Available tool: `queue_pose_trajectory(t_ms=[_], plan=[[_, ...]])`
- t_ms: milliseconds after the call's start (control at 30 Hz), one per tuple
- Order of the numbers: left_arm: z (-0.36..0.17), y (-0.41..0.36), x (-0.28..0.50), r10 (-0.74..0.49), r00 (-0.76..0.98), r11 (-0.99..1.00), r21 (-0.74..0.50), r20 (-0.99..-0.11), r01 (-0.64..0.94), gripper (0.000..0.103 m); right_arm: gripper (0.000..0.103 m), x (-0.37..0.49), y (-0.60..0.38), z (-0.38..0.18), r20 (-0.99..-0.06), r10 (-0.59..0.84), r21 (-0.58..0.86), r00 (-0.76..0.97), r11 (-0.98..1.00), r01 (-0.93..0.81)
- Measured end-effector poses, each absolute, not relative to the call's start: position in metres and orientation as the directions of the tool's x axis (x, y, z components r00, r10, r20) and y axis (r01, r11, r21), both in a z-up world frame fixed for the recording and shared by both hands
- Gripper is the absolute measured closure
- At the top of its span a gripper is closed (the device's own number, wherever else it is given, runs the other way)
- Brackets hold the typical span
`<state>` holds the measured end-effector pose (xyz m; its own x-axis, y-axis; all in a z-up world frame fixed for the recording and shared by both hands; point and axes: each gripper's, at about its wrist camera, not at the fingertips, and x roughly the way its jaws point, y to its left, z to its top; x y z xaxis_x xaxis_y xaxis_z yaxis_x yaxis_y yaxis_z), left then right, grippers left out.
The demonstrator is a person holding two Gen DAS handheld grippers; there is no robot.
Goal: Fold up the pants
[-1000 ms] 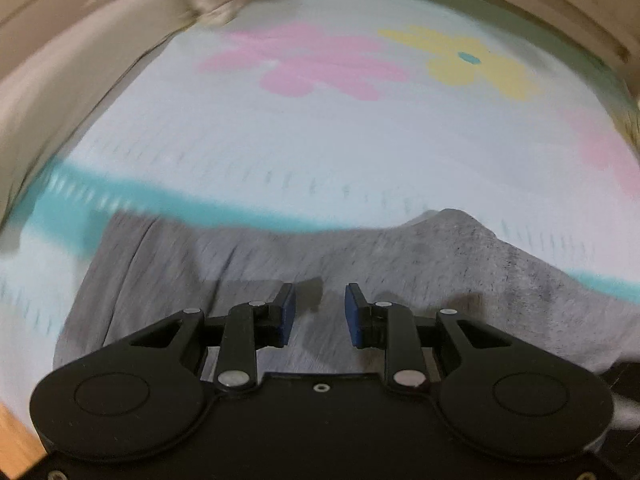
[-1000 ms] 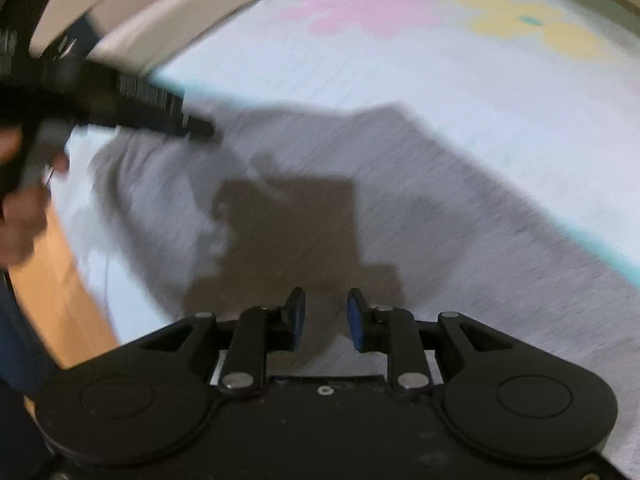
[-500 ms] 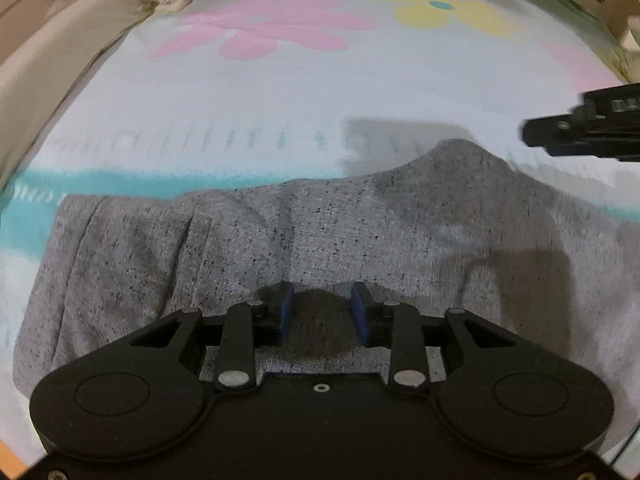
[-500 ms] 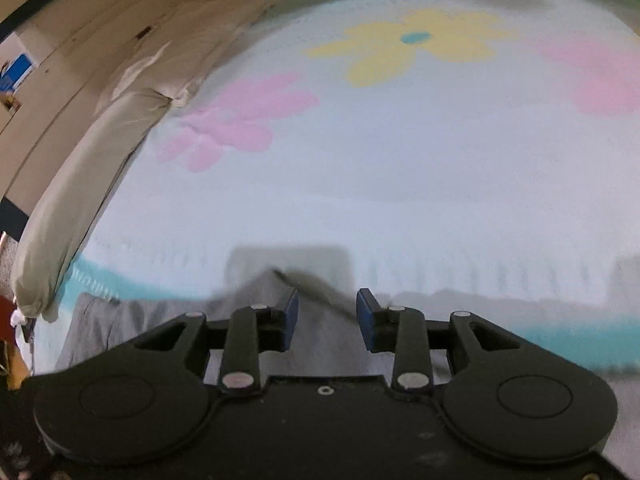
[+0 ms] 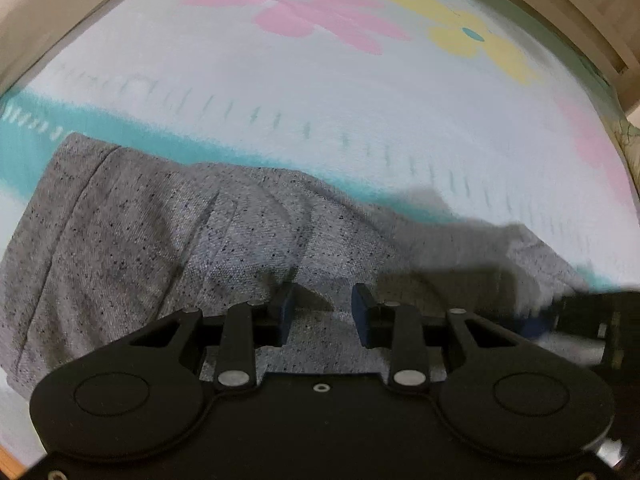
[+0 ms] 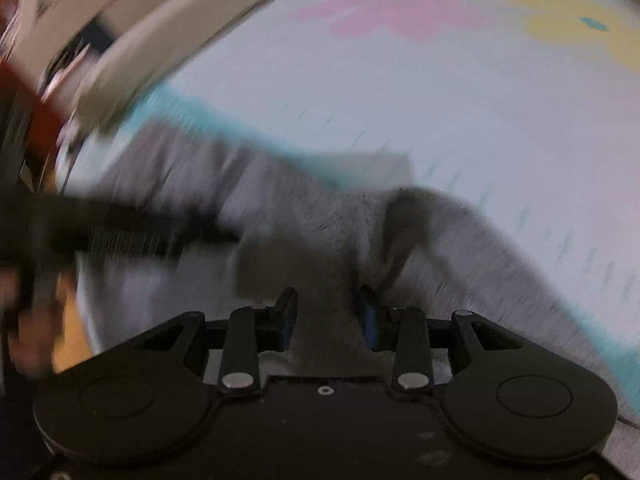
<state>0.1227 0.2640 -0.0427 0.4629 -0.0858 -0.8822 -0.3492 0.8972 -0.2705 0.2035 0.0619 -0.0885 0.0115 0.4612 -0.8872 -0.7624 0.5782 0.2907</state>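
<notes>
Left gripper (image 5: 322, 312) has dropped lower over the grey pants (image 5: 168, 240), which fill the lower left of the frame on the floral blanket (image 5: 360, 120); fingers parted, cloth between, not clamped. Right gripper (image 6: 326, 316) has swung back left, view blurred, fingers apart astride a raised fold: next fold looks about to start.

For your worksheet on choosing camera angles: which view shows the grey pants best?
The left wrist view: the grey pants are sharp, with seams, creases and speckled knit visible. The right wrist view shows them smeared by motion blur.
</notes>
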Motion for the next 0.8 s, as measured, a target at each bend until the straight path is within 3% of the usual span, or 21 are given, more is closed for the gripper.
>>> queue_pose_trajectory(t_ms=[233,400,500,667,800], plan=[[-0.046,0.269,0.126,-0.087,0.459,0.889,-0.277,-0.884,-0.365,0.06,0.067,0.194,0.049,-0.062,-0.877,0.478,0.247,0.044,0.527,-0.814],[-0.048,0.26,0.128,-0.062,0.463,0.901,-0.249,-0.884,-0.354,0.06,0.066,0.232,0.036,-0.031,-0.779,0.577,0.293,0.244,0.679,-0.673],[-0.052,0.25,0.129,-0.044,0.463,0.912,-0.225,-0.885,-0.343,0.06,0.066,0.256,0.04,-0.043,-0.797,0.541,0.307,0.269,0.747,-0.59],[-0.051,0.247,0.129,-0.047,0.471,0.916,-0.226,-0.881,-0.331,0.06,0.066,0.27,0.054,-0.074,-0.852,0.487,0.323,0.19,0.776,-0.542],[-0.049,0.255,0.125,-0.075,0.476,0.893,-0.271,-0.876,-0.359,0.06,0.065,0.257,0.063,-0.085,-0.868,0.497,0.386,0.023,0.702,-0.599]])
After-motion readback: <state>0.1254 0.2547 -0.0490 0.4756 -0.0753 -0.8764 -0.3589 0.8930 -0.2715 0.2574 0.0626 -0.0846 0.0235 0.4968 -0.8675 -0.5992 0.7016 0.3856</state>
